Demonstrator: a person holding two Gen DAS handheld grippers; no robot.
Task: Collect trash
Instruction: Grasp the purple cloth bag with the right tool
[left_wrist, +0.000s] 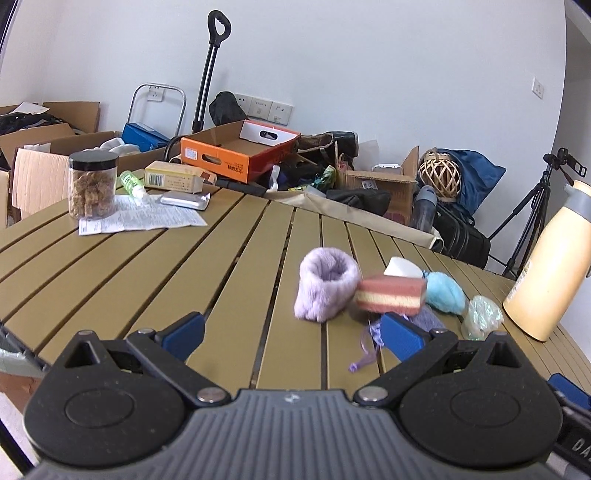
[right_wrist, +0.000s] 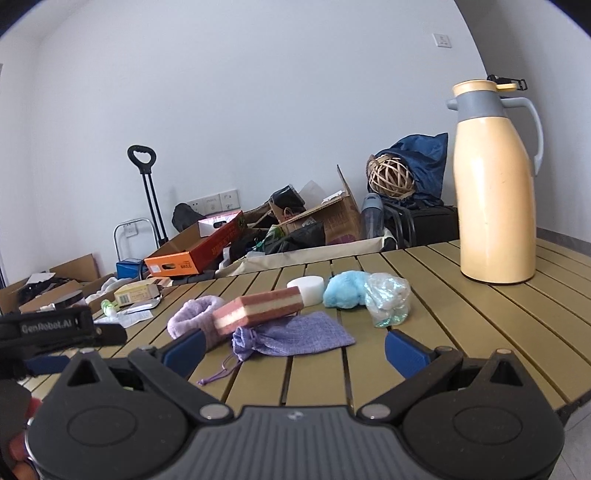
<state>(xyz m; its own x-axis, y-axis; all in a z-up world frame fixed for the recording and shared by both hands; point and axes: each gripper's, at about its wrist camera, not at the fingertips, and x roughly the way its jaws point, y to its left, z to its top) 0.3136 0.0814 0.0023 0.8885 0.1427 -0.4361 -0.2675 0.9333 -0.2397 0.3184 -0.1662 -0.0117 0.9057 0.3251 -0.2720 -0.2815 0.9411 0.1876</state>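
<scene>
1. Two grippers are hovering over the desk (right_wrist: 461, 332), holding nothing.
2. Left gripper (left_wrist: 291, 334): fingers standing apart, facing the purple cuff (left_wrist: 327, 288).
3. Right gripper (right_wrist: 293, 349): fingers standing apart, facing the purple pouch (right_wrist: 295, 338) under the striped sponge (right_wrist: 258, 312); plastic wrapper (right_wrist: 388, 299) lying beside the thermos (right_wrist: 495, 184).

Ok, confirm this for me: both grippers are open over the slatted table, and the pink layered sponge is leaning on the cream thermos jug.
Not quite. The pink layered sponge leans on the purple fuzzy band and over the purple drawstring pouch, well apart from the cream thermos jug; the right wrist view shows this. The rest holds: the left gripper and right gripper are open over the slatted table.
</scene>
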